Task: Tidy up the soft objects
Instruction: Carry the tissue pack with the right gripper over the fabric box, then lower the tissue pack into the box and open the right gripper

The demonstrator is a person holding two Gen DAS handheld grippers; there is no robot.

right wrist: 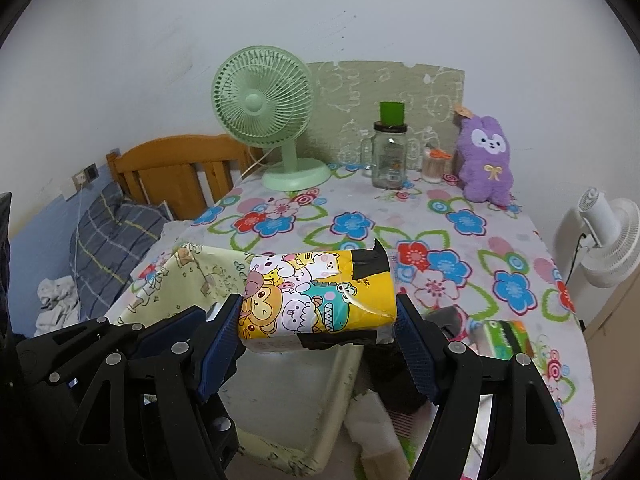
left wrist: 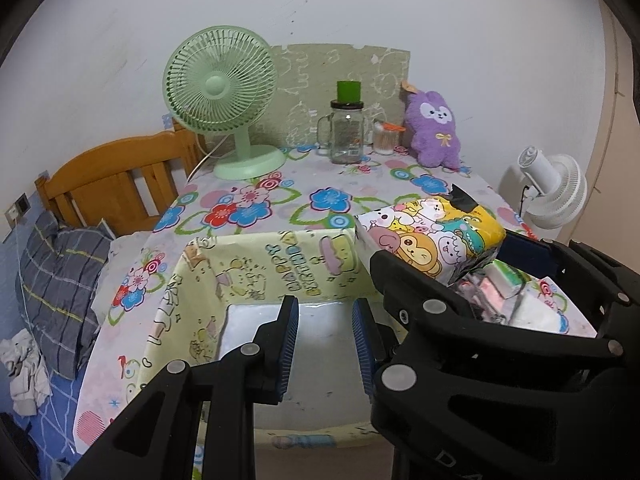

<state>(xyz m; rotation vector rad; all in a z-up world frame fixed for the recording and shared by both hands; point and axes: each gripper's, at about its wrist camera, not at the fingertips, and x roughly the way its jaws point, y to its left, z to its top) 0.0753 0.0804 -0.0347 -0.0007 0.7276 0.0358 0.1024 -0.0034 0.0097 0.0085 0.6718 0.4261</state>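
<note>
Right gripper (right wrist: 318, 320): jaws spread wide and pressed on both short ends of a cartoon-printed tissue pack (right wrist: 318, 300), held clear above an open box (right wrist: 332, 404). Long axis of the pack across the frame, from one blue pad to the other, tilted slightly so the right end sits higher; printed broad face turned up and toward the camera; dark tape at its upper right corner and along its lower edge. In the left wrist view, same tissue pack (left wrist: 432, 236) at centre right, above and behind the black frame of the right gripper (left wrist: 440, 280).

Left gripper (left wrist: 325, 344): jaws part-open with nothing between the pads, hanging over the pale interior of the box (left wrist: 280, 264), whose walls wear yellow birthday-print paper.

Lower right of the right wrist view: a green packet (right wrist: 506, 334) just beside the box.

Beyond, on the flower-patterned surface (right wrist: 440, 240): green desk fan (right wrist: 264, 108), glass jar with green lid (right wrist: 388, 156) and purple plush toy (right wrist: 486, 160) along the far edge. Left edge: wooden headboard (right wrist: 176, 172) and plaid pillow (right wrist: 116, 228). Right edge: white fan (right wrist: 608, 236).
</note>
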